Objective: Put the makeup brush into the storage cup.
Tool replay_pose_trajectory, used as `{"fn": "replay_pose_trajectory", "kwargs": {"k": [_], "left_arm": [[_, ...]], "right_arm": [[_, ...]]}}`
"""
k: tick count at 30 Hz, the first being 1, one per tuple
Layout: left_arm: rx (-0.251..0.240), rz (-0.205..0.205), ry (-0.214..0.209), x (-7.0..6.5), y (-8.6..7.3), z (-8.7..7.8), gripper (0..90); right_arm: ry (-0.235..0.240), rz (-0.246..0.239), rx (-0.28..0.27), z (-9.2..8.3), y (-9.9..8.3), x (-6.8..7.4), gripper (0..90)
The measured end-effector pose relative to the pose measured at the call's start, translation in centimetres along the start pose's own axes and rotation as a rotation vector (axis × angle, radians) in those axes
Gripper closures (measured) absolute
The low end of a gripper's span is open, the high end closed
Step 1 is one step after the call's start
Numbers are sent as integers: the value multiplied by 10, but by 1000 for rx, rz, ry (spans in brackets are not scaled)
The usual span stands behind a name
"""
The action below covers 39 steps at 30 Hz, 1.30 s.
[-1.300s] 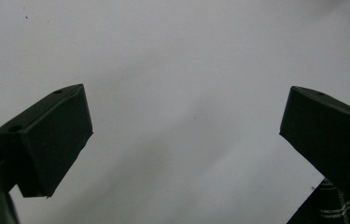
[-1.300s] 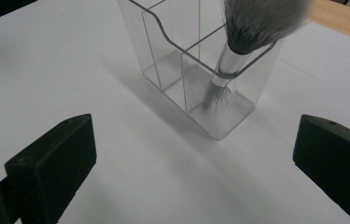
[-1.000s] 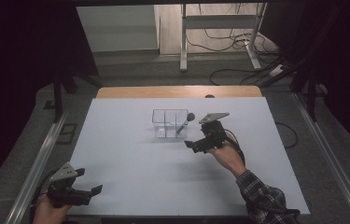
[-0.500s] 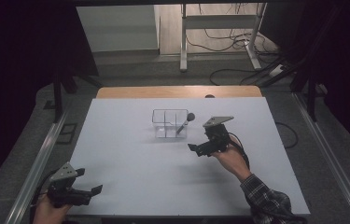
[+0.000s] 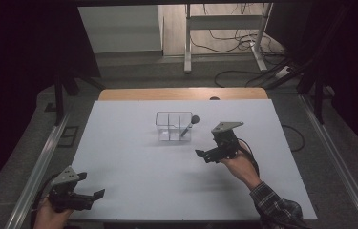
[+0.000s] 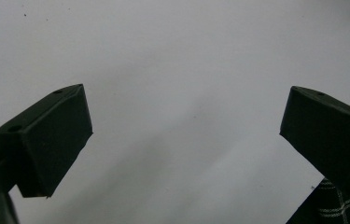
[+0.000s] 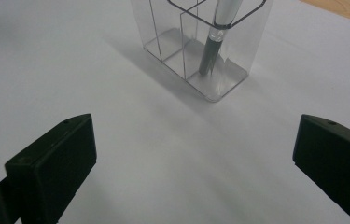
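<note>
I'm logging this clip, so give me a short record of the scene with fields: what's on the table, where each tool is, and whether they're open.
table: white top
organizer: clear, with compartments, mid-table
brush: dark handle, standing tilted in the organizer's near-right compartment in the high view, head above the rim
right tool: open, holding nothing, right of and nearer than the organizer, jaws aimed toward it
left tool: open, holding nothing, at the table's near left corner
contact: neither tool touches the organizer or brush
</note>
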<state>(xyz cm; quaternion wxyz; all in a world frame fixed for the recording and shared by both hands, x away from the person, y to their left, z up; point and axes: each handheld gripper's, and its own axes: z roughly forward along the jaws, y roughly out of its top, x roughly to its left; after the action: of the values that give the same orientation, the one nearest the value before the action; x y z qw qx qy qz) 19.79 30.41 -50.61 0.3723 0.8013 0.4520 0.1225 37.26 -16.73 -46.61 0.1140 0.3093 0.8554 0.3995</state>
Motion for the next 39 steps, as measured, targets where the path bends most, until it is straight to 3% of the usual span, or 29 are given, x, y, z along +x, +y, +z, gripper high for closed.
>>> {"fn": "replay_pose_trajectory", "kwargs": {"k": [39], "left_arm": [[3,-1,2,0,0,0,23]], "right_arm": [[-9,5,25,-24,-28,4,0]]}}
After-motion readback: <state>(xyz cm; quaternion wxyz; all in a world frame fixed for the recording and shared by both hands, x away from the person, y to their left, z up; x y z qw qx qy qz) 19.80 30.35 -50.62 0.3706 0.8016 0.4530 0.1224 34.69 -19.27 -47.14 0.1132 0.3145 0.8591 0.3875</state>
